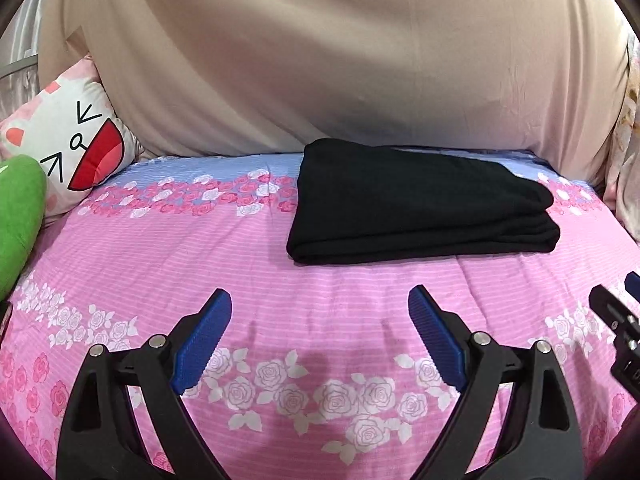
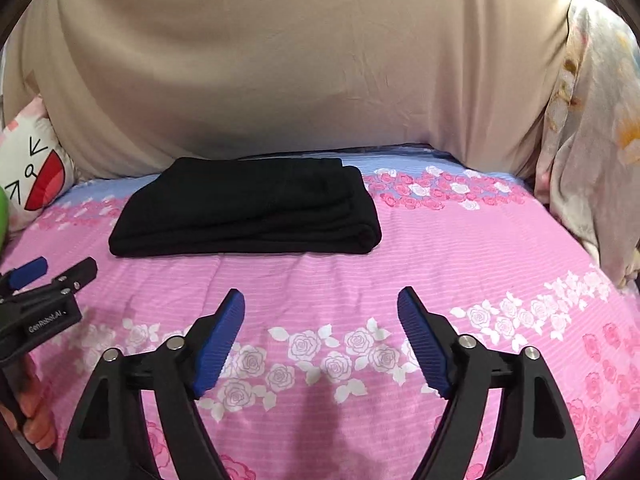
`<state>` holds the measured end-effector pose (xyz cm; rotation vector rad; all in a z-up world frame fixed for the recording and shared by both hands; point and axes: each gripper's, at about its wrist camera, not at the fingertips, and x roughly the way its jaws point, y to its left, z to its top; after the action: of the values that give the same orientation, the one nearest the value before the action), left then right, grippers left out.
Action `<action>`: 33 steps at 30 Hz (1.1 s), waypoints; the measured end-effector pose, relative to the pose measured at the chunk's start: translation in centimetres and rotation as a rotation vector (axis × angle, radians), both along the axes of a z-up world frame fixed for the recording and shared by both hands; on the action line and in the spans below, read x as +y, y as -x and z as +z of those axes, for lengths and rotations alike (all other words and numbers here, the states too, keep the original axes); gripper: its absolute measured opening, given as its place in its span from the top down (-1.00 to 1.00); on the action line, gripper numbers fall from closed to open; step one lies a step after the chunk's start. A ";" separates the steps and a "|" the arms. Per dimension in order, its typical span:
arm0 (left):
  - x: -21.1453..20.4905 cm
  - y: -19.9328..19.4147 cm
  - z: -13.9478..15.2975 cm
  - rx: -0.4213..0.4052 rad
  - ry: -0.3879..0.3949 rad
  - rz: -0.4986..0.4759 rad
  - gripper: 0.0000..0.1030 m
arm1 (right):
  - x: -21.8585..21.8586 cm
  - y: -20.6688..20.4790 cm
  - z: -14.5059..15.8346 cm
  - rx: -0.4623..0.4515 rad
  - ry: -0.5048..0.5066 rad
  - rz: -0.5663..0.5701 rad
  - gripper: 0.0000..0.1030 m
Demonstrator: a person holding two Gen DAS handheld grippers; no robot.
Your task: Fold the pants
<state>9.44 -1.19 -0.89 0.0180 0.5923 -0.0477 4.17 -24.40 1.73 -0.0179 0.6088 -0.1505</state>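
Black pants (image 1: 420,204) lie folded into a flat rectangular stack on the pink rose-print bed cover (image 1: 160,260), near the far edge. In the right wrist view the pants (image 2: 248,208) sit ahead and left of centre. My left gripper (image 1: 320,308) is open and empty, hovering over the cover short of the pants. My right gripper (image 2: 320,304) is open and empty, also short of the pants. The right gripper's body shows at the right edge of the left wrist view (image 1: 616,320). The left gripper shows at the left edge of the right wrist view (image 2: 44,292).
A large beige cushion (image 1: 320,60) rises behind the bed. A white cartoon-face pillow (image 1: 76,140) and a green plush (image 1: 16,216) lie at the left. A pale floral quilt (image 2: 592,140) is bunched at the right.
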 end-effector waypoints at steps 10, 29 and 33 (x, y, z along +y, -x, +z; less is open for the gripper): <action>-0.1 0.2 0.1 -0.008 0.002 -0.002 -0.71 | -0.1 0.3 0.1 -0.013 0.011 -0.043 -0.63; -0.8 0.2 0.3 -0.015 -0.010 -0.017 -0.74 | 0.1 0.5 0.2 -0.020 0.031 -0.057 -0.66; -0.9 0.3 0.4 -0.017 -0.009 -0.021 -0.74 | 0.1 0.5 0.2 -0.020 0.030 -0.057 -0.66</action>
<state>9.18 -2.06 -0.52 0.0332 0.5756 -0.0648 3.70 -24.29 1.89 -0.0278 0.5875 -0.2145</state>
